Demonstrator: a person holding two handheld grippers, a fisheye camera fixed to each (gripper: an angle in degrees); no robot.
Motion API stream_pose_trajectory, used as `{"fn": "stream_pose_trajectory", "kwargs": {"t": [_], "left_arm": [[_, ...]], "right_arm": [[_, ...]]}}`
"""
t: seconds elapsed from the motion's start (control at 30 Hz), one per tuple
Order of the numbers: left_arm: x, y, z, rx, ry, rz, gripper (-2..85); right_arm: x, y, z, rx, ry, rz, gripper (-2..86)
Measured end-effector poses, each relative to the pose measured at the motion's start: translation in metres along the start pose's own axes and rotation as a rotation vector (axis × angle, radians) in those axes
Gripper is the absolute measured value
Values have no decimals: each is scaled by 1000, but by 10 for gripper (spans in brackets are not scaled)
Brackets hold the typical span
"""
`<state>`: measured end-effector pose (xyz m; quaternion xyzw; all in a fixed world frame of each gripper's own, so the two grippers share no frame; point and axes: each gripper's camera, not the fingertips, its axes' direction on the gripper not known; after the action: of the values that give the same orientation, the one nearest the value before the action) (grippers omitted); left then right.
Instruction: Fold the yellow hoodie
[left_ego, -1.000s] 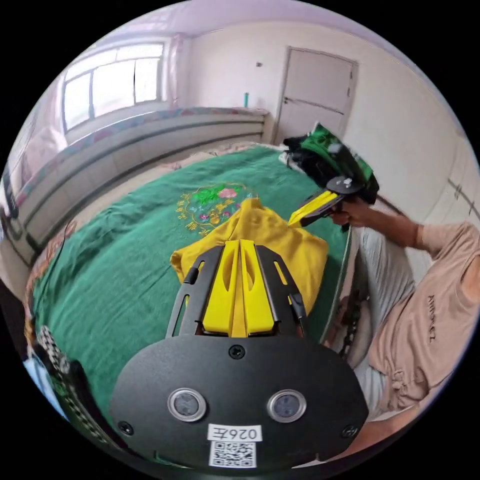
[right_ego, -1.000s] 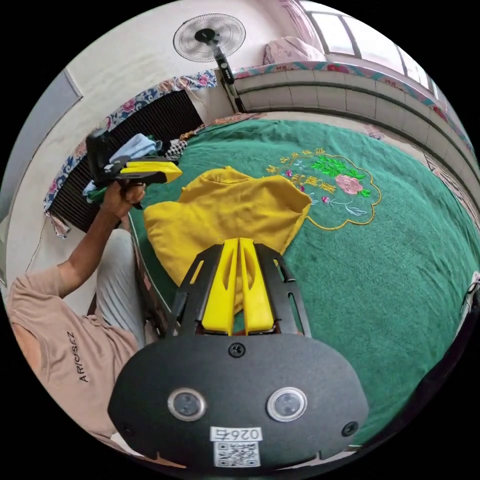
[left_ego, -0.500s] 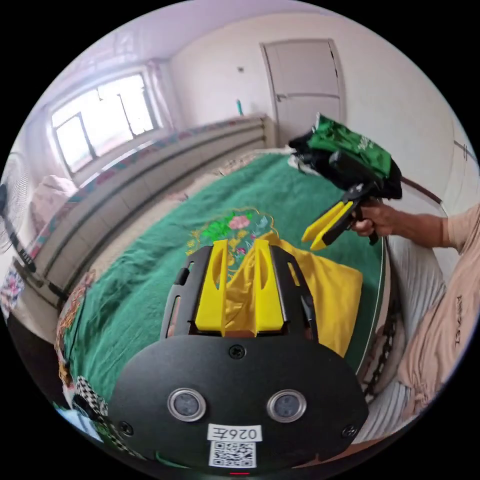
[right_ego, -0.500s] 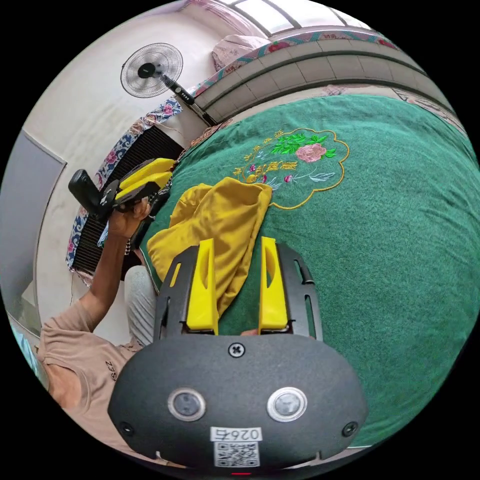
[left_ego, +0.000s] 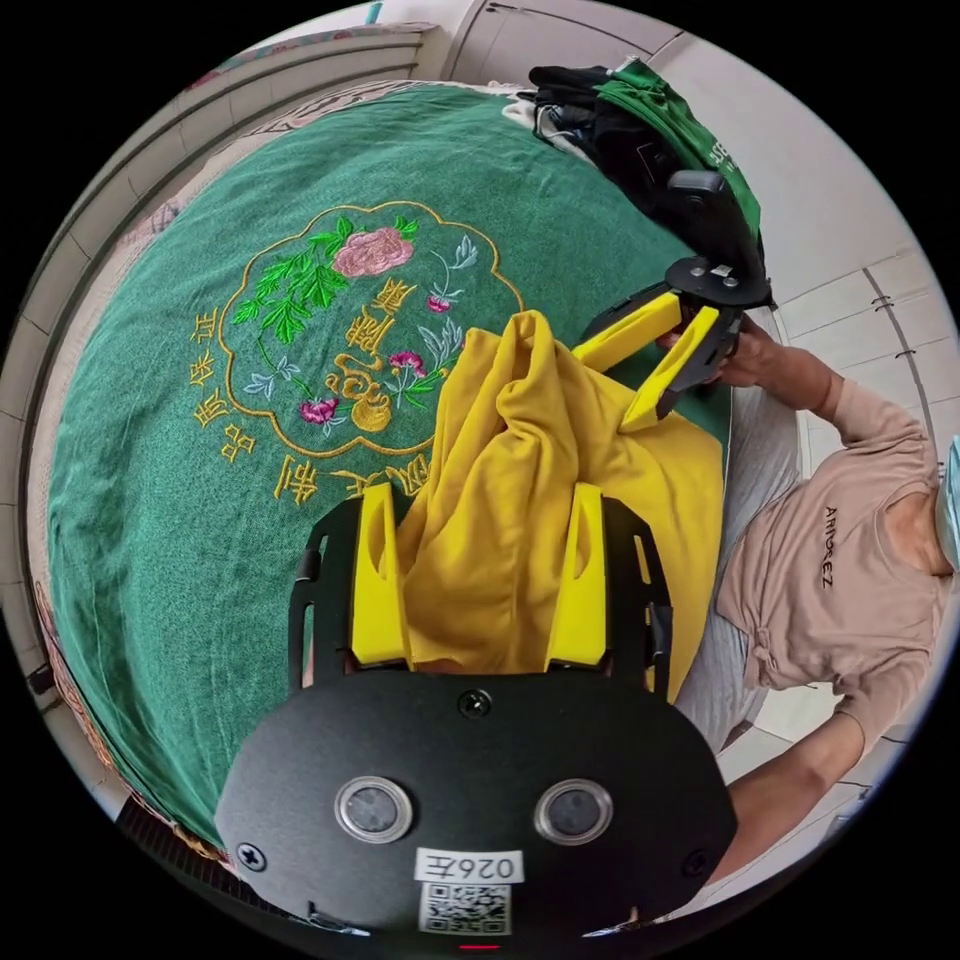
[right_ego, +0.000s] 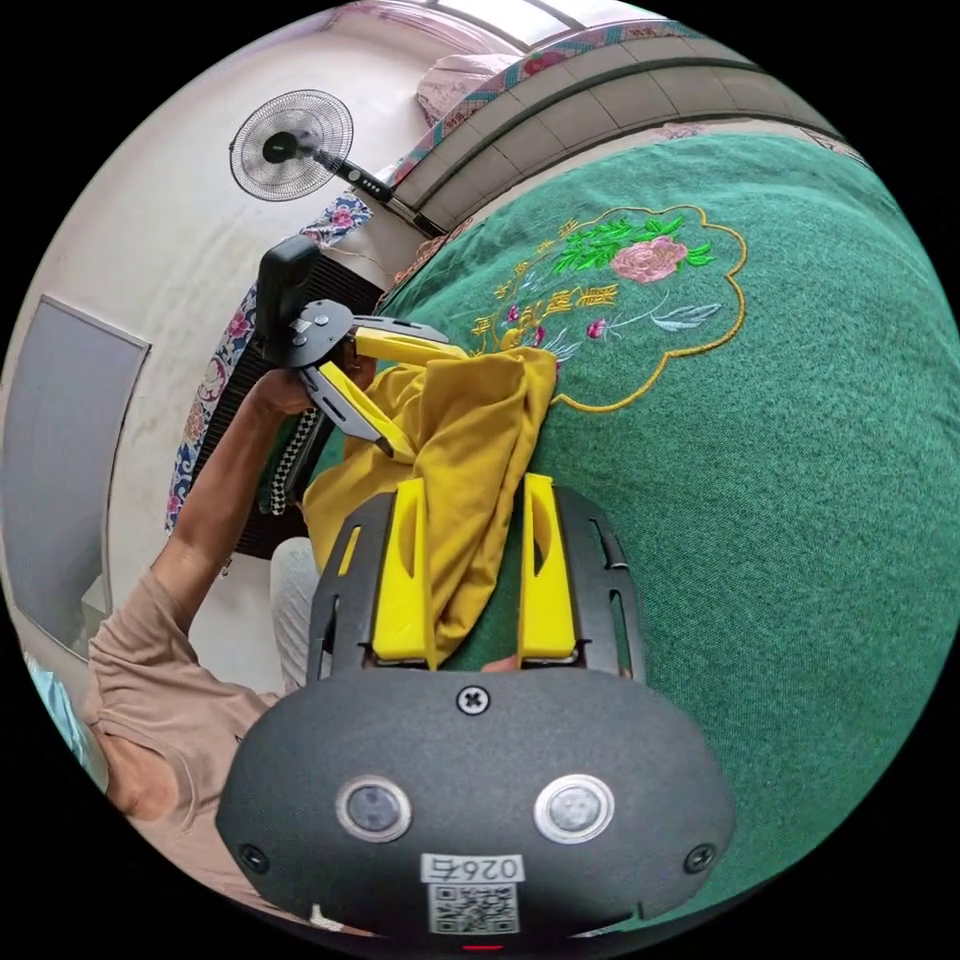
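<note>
The yellow hoodie (left_ego: 520, 470) lies bunched in a heap near the edge of a green blanket (left_ego: 160, 480). In the left gripper view my left gripper (left_ego: 485, 495) is open, and the heap of cloth rises between its two jaws. My right gripper (left_ego: 605, 390) comes in from the upper right, open, with its jaws at the heap's far side. In the right gripper view my right gripper (right_ego: 472, 485) is open over a hanging fold of the hoodie (right_ego: 470, 430). The left gripper (right_ego: 430, 400) is open there too, its jaws straddling the cloth.
The blanket (right_ego: 780, 480) carries an embroidered flower emblem (left_ego: 340, 320). A pile of dark and green clothes (left_ego: 640, 130) sits at the bed's far corner. A standing fan (right_ego: 290, 130) is by the wall. The person (left_ego: 850, 560) holding the grippers sits at the bed's edge.
Both grippers went from shut to open. Both have come down close to the hoodie, so its cloth now sits between their jaws. The hoodie looks more bunched up.
</note>
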<state>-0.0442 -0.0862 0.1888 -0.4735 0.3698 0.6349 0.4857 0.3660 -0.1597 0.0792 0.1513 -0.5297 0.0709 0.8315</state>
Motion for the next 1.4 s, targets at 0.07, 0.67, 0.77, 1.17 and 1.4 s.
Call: {"fn": "stream_pose_trajectory", "kwargs": {"t": [0.07, 0.67, 0.77, 1.17, 1.4], "left_arm": [[3, 10, 11, -1, -33, 35, 195], [280, 333, -22, 673, -439, 42, 58], [387, 412, -33, 648, -687, -53, 57], [552, 700, -124, 458, -1073, -584, 57], [351, 840, -89, 457, -775, -917, 60]], "right_arm": [[-9, -25, 3, -16, -64, -23, 46], [-477, -114, -98, 369, 648, -912, 8], [-584, -135, -103, 417, 626, -1092, 7], [-941, -452, 11, 210, 74, -1431, 9], [-954, -708, 239, -69, 209, -1135, 20]]}}
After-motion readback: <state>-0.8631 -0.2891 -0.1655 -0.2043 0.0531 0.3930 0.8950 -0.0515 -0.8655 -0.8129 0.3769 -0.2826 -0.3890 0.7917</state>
